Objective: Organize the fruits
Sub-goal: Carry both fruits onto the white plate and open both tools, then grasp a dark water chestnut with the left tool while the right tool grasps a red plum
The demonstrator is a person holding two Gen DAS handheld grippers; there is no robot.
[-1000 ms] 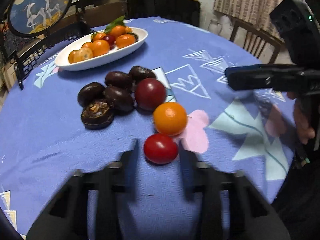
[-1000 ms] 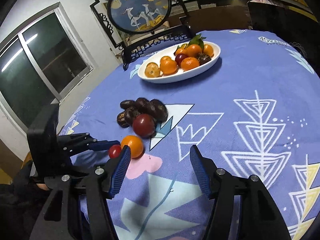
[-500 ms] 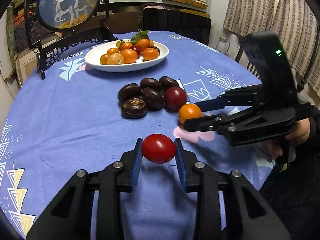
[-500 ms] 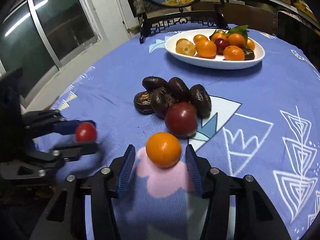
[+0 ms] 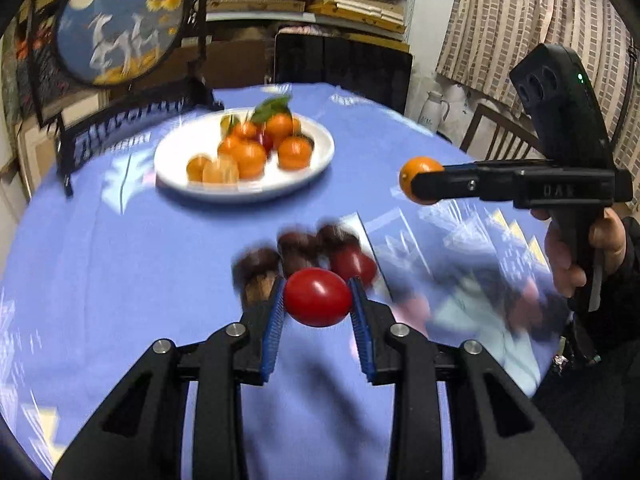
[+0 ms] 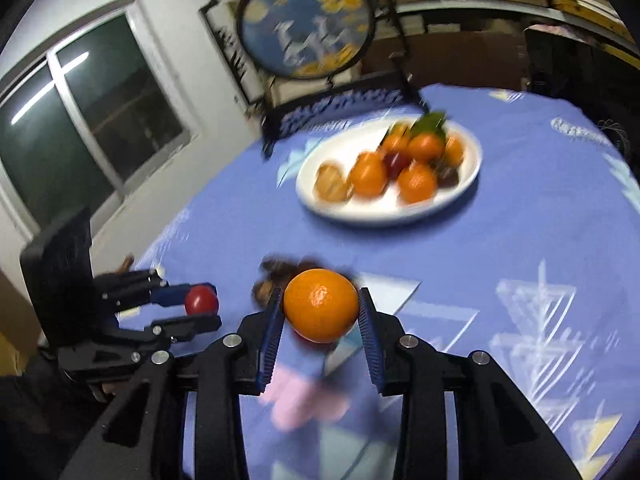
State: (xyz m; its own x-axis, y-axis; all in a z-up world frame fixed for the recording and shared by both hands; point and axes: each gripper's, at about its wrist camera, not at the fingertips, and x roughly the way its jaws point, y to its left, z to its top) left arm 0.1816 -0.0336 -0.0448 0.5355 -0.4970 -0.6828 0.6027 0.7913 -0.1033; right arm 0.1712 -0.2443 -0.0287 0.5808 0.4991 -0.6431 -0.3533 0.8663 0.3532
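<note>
Left wrist view: the left gripper (image 5: 318,298) is clamping a glossy red tomato (image 5: 318,297), smooth and slightly oval, its long axis lying left to right across the blue ribbed pads (image 5: 273,330). The fingers are closing to the fruit's width and touching both of its sides; the tomato is hanging above the blue tablecloth (image 5: 120,264), in front of a blurred cluster of dark brown fruits (image 5: 288,252) and a dark red fruit (image 5: 354,266). At far centre a white oval plate (image 5: 320,160) is carrying oranges and a green leaf. At right, the right gripper (image 5: 418,186) is pinching an orange (image 5: 414,176) in mid-air, well above the cloth.

Right wrist view: the orange (image 6: 321,304) is showing round, dimpled and bright, with no clear long axis. The right gripper (image 6: 321,310) is gripping it between both pads, fingers partly closed. It is hanging above the dark fruits (image 6: 276,276). At near left, the left gripper (image 6: 202,306) is holding the tomato (image 6: 201,299). The plate (image 6: 472,178) is sitting far, right of centre.
</note>
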